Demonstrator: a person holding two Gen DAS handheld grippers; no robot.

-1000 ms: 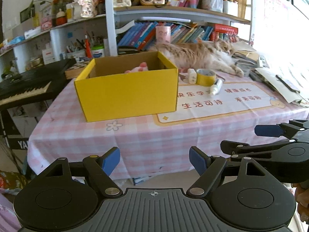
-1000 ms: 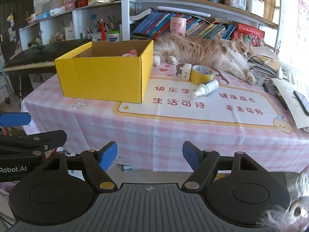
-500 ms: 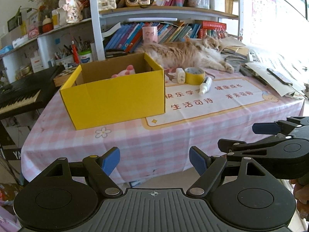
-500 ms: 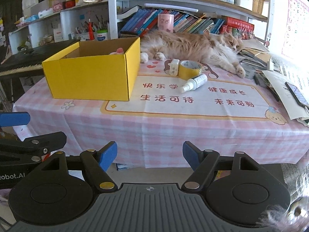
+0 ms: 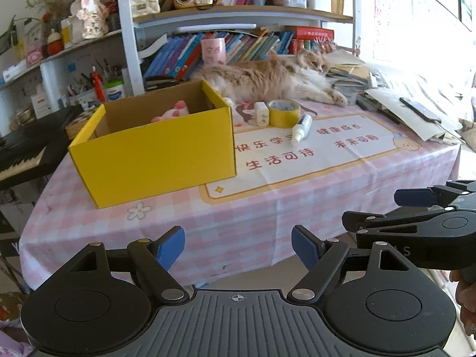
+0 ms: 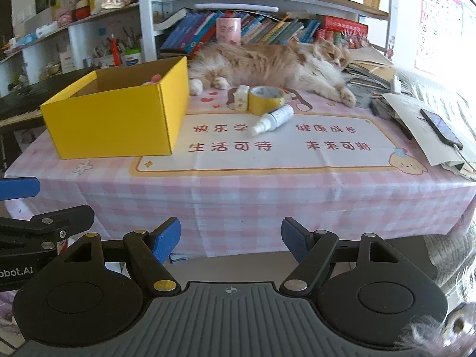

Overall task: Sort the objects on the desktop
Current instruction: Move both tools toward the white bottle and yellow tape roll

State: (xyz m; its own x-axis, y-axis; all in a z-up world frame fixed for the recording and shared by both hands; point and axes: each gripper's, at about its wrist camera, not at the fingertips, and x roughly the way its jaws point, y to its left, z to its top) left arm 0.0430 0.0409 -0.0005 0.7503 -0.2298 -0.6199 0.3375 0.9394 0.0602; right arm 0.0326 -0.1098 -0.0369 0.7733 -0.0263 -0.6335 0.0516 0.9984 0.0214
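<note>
The left gripper (image 5: 238,248) is hovering short of the surface (image 5: 253,208), its fingers (image 5: 169,247) spread wide and gripping nothing. Ahead and to the left of them the yellow box (image 5: 154,160) is sitting open — a pink toy (image 5: 172,113) is lying inside. Farther ahead and to the right, a small white case (image 5: 261,113), a tape roll (image 5: 284,113) and a spray bottle (image 5: 301,128) are clustered close together, with a cat (image 5: 267,80) lying behind them. The right gripper (image 6: 230,239) is also hanging before the surface edge — fingers (image 6: 293,239) wide apart, empty. The bottle (image 6: 272,119) is lying on its side ahead of them.
</note>
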